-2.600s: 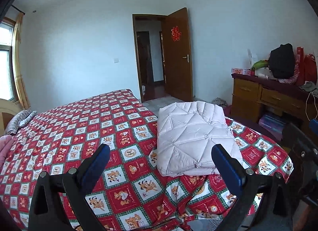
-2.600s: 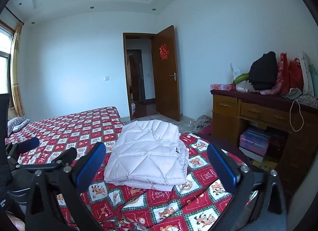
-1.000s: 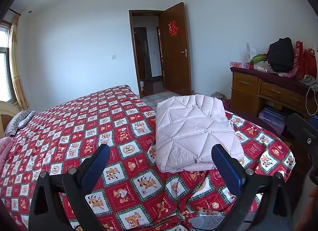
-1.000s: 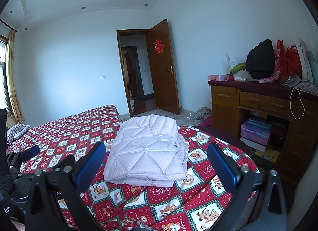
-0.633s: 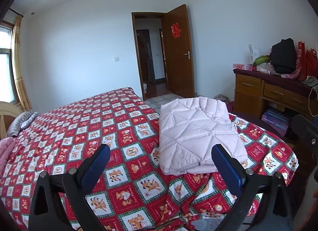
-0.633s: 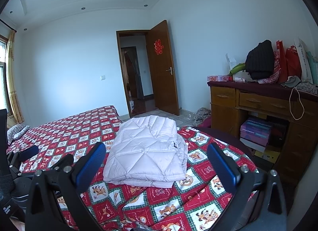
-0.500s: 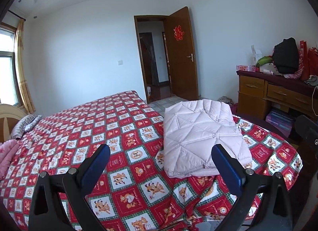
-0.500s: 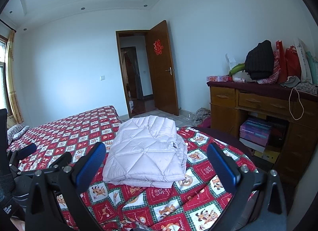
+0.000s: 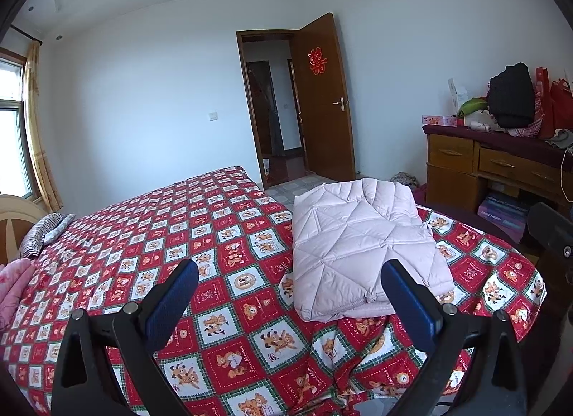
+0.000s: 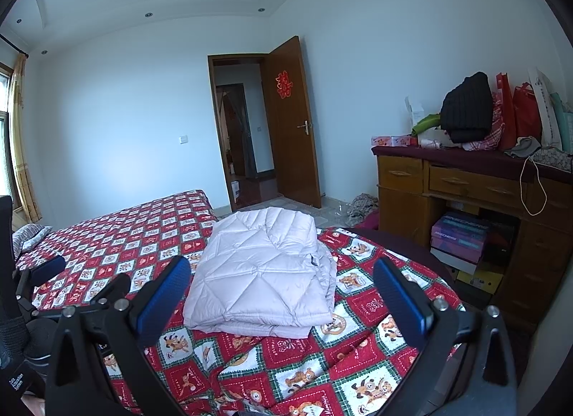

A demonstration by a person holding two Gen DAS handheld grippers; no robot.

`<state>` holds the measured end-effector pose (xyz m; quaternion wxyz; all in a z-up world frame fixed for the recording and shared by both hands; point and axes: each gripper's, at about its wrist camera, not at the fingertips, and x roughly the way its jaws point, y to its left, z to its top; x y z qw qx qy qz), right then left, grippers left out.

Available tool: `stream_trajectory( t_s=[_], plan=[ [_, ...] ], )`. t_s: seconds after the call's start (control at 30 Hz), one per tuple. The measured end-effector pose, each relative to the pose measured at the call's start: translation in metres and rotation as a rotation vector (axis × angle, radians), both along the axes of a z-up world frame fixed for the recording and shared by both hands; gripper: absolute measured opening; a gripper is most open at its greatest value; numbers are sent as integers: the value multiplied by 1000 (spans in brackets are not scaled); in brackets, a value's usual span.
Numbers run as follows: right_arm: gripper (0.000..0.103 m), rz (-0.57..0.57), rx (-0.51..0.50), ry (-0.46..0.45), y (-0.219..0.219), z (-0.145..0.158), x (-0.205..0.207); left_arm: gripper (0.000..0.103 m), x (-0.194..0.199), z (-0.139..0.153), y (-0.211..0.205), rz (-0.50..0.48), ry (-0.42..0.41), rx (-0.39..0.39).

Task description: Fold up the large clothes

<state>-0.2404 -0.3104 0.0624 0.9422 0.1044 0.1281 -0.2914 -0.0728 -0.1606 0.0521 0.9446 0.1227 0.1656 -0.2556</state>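
A pale lilac quilted jacket lies folded into a thick rectangle near the foot corner of the bed; it also shows in the right wrist view. My left gripper is open and empty, held back from the jacket's near edge above the red patterned bedspread. My right gripper is open and empty, also short of the jacket. The left gripper shows at the left edge of the right wrist view.
A wooden dresser piled with bags and clothes stands at the right, boxes beneath it. An open brown door is at the back. A pink cloth and striped pillow lie at the bed's left end.
Both grippers stay open and empty. The views have drifted slightly; the folded jacket has not moved.
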Motion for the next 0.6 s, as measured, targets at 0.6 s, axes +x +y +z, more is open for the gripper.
stream_trajectory(
  t_s=[0.6],
  plan=[
    [103,-2,3,17,0,-3,2,102,11,-4,-1,-39,62,-24]
  ],
)
